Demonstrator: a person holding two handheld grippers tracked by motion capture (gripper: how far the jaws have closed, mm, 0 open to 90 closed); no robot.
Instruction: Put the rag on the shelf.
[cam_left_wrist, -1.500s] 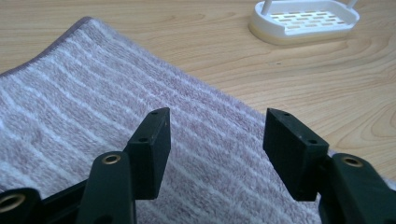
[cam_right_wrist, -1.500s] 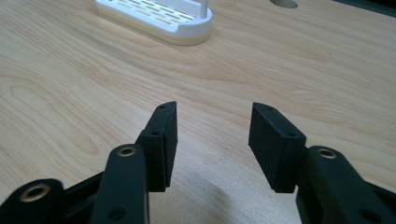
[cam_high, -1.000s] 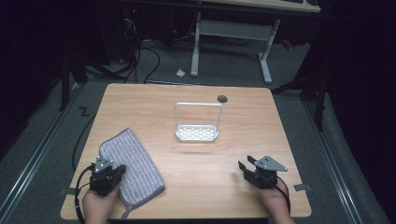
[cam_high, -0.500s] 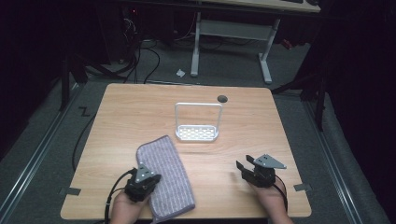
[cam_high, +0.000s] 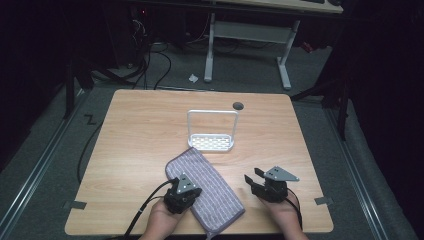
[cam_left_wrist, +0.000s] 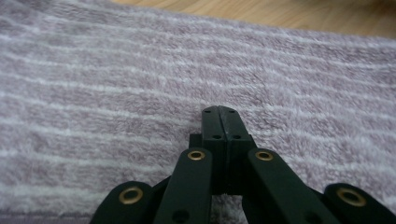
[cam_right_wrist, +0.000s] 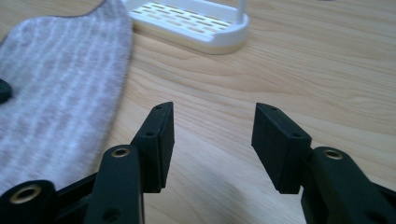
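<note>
A purple striped towel (cam_high: 212, 192) lies flat on the wooden table (cam_high: 140, 130), slanting from near the rack to the front edge. My left gripper (cam_high: 189, 192) is shut, its tips resting on the towel's near half. In the left gripper view the joined jaws (cam_left_wrist: 219, 112) touch the towel's pile (cam_left_wrist: 140, 84), with no fold seen between them. My right gripper (cam_high: 253, 176) stands open to the right of the towel. Its jaws have just been closing a little, with only bare wood between them (cam_right_wrist: 212, 121). The towel's edge (cam_right_wrist: 56, 93) lies to its left.
A small white rack (cam_high: 212, 141) with a wire hoop and slotted base stands at the table's middle, just beyond the towel; its base (cam_right_wrist: 196, 23) is ahead of the right gripper. A round hole (cam_high: 238, 105) sits near the far edge. Desk legs and cables lie beyond.
My left hand has slid to the right along the front of the table, and the towel has moved with it from the left corner to the front middle. The right hand stayed put.
</note>
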